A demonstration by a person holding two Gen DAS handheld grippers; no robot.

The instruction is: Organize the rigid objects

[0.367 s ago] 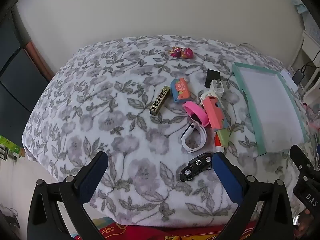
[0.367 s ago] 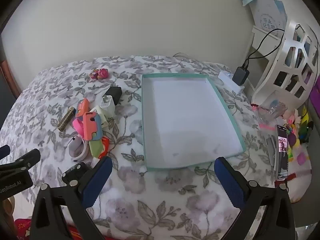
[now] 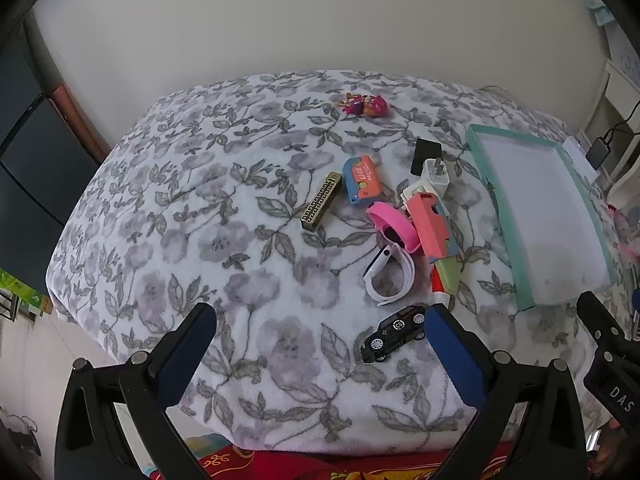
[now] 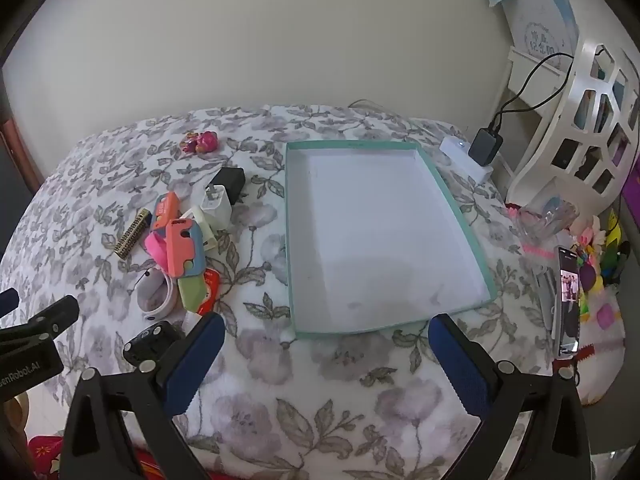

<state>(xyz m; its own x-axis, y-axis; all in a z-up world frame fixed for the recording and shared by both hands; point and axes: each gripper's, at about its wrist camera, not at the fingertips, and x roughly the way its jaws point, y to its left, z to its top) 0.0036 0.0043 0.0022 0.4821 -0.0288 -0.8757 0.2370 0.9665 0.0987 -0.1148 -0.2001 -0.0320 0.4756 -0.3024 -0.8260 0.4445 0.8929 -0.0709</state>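
Both wrist views look down from near bed edge; share toy pile (image 3: 404,224), tray (image 4: 460,216).

Support: bed (image 3: 168,248) under a white blanket with grey floral print.

On the blanket, far edge: small pink figurine (image 3: 366,104), alone, well apart from the rest.

Centre cluster: gold patterned bar (image 3: 321,207); just beside it a blue-orange case (image 3: 361,180). Black block (image 3: 426,151) touching a white plug (image 3: 437,173). Pink band (image 3: 394,227) leaning against a pink-blue case (image 3: 432,224), which overlies a green item (image 3: 448,274). White band (image 3: 387,276) just below the pink one. Black toy car (image 3: 394,333) nearest the near edge.

Right of cluster: shallow teal-rimmed tray (image 4: 460,208), white inside, flat on the blanket.
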